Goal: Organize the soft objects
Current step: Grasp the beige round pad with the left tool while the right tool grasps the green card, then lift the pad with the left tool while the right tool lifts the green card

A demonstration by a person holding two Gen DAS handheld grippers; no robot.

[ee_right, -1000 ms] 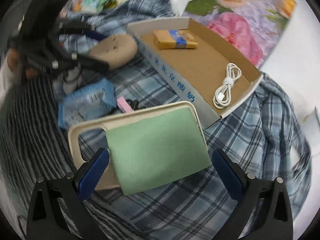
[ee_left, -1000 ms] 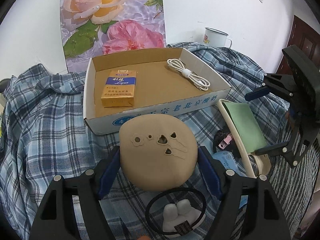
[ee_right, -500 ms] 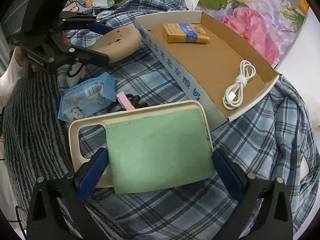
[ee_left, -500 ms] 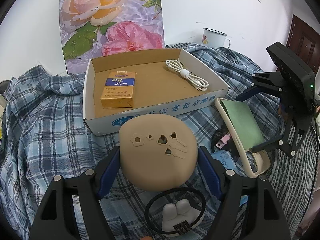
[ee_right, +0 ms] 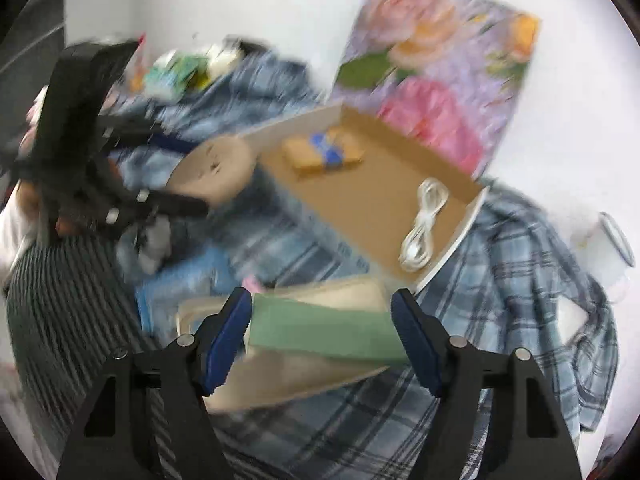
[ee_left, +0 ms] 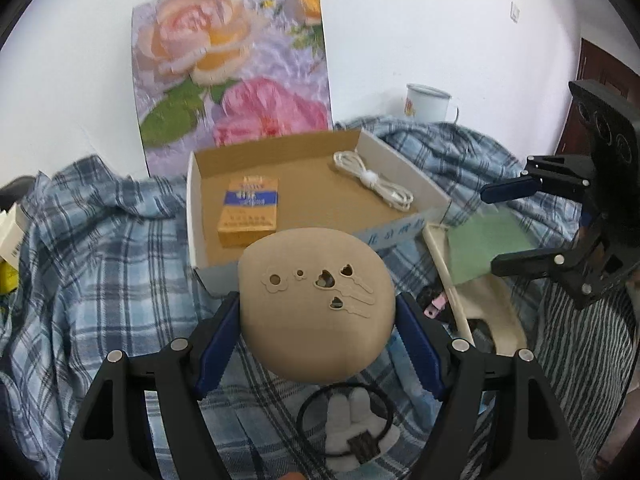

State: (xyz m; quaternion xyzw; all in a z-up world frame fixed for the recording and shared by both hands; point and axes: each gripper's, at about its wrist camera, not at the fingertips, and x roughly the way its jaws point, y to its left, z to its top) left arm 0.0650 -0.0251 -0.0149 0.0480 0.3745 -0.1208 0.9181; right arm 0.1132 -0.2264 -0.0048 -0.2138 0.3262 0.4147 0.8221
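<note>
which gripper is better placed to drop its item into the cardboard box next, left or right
Left, probably. The left gripper holds the tan round pad lifted right at the near wall of the cardboard box. The right gripper, closed on the phone case, sits off the box's corner.

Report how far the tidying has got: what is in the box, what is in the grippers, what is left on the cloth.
Done: the cigarette pack and white cable lie in the cardboard box. In hand: the left gripper clamps the tan pad; the right gripper closes on the phone case with green card. Left on the plaid cloth: hair tie with white charm, blue packet.
</note>
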